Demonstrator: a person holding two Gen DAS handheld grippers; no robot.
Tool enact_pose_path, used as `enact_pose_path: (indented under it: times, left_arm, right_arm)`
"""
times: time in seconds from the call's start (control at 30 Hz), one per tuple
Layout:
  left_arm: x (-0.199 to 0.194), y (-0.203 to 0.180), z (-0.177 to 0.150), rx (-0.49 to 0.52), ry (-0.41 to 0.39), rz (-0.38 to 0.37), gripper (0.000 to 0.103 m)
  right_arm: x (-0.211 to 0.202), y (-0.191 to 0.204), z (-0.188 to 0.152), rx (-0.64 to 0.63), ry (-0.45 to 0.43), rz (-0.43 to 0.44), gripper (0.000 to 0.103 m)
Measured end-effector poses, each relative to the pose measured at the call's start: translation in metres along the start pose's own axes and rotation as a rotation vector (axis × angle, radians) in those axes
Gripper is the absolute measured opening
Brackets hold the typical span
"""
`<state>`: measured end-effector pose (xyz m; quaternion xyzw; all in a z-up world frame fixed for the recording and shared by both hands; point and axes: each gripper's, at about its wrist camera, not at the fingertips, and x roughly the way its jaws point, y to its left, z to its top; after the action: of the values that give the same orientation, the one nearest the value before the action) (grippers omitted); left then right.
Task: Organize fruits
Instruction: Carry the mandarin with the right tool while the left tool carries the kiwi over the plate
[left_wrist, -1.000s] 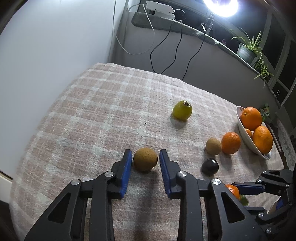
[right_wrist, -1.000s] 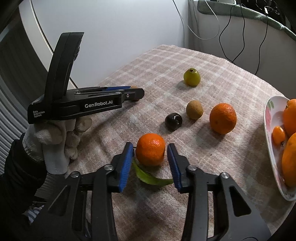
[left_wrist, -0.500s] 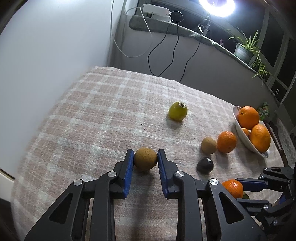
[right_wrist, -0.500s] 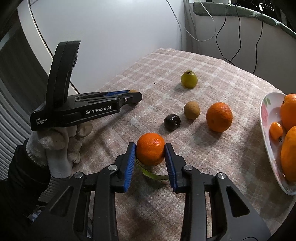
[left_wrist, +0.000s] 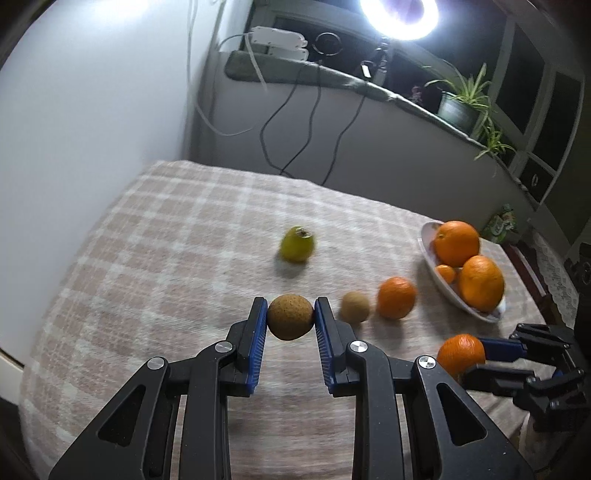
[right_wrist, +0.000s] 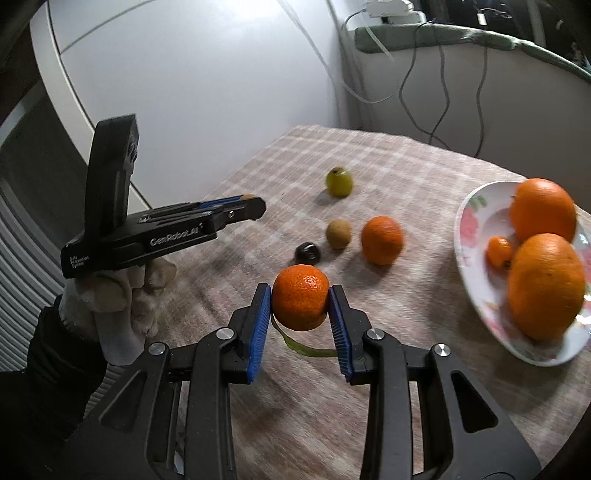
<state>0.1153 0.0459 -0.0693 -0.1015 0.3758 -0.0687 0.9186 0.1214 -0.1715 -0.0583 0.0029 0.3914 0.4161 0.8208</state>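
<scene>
Bowl (right_wrist: 466, 221) at tablecloth's (right_wrist: 424, 369) right edge, oranges (right_wrist: 546, 284) inside, loose fruits (right_wrist: 381, 240) left of it.

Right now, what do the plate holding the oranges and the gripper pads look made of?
The plate looks like glazed ceramic, possibly melamine: glossy white with a printed pink flower pattern. The pads on the right gripper, clamped on a mandarin, look like blue ribbed rubber or soft plastic: fine ridges along their edges, matte surface. The left gripper has matching pads.
</scene>
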Motion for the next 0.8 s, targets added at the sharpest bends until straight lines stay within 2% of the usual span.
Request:
enact_pose_path:
  times: [0.8]
  left_arm:
    - [0.022, -0.116, 0.008, 0.164, 0.028, -0.16, 0.024]
  right_arm:
    - [-0.093, -0.105, -0.013, 0.169, -0.153, -0.131, 0.033]
